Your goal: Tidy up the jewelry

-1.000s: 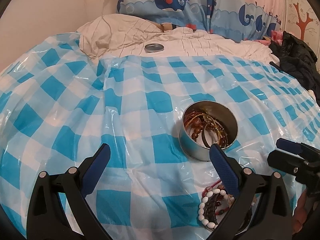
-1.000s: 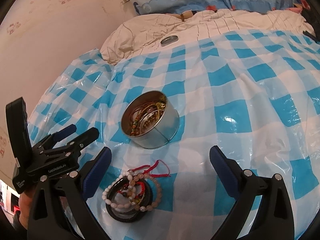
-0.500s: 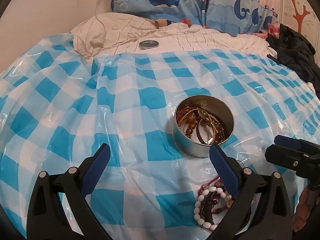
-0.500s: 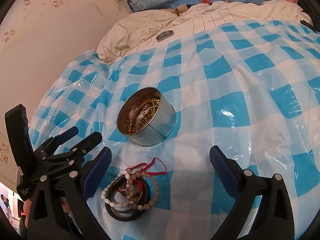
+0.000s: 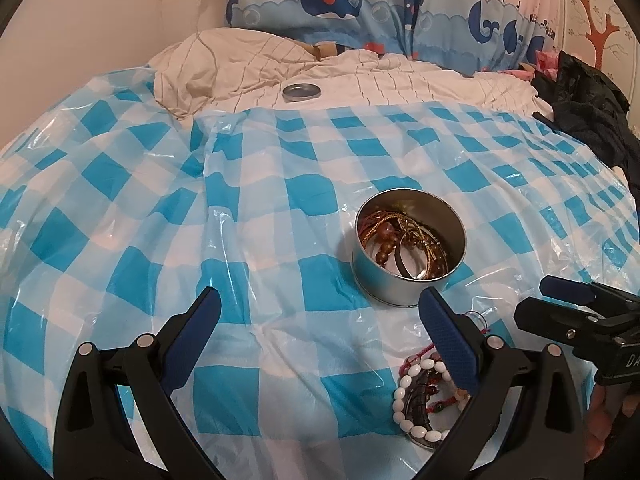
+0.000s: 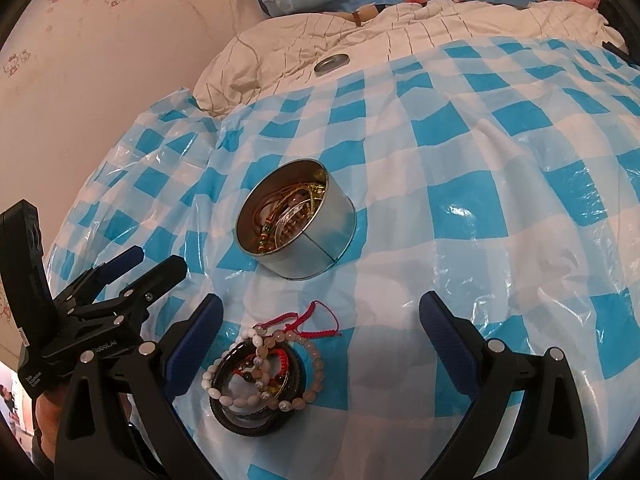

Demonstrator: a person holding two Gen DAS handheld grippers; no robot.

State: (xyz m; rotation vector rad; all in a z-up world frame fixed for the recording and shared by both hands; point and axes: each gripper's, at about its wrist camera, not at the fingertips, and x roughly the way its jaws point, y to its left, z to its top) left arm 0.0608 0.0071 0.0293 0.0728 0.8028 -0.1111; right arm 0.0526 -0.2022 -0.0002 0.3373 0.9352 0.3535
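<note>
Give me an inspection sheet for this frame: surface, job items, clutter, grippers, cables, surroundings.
Surface: blue-and-white checked plastic sheet, wrinkled, laid over a bed.
Job's things: open round metal tin holding bangles and beads; pile of bracelets on the sheet beside the tin, a red cord bracelet at the edge nearest it.
Clutter: round metal lid on the cream quilt, apart from the tin; dark clothing at the right edge.
Grippers: left gripper open, empty; right gripper open, empty, fingers either side of the bracelet pile.
Cables: thin cord down the wall from an outlet.
Surroundings: whale-print bedding, wall with decals.
</note>
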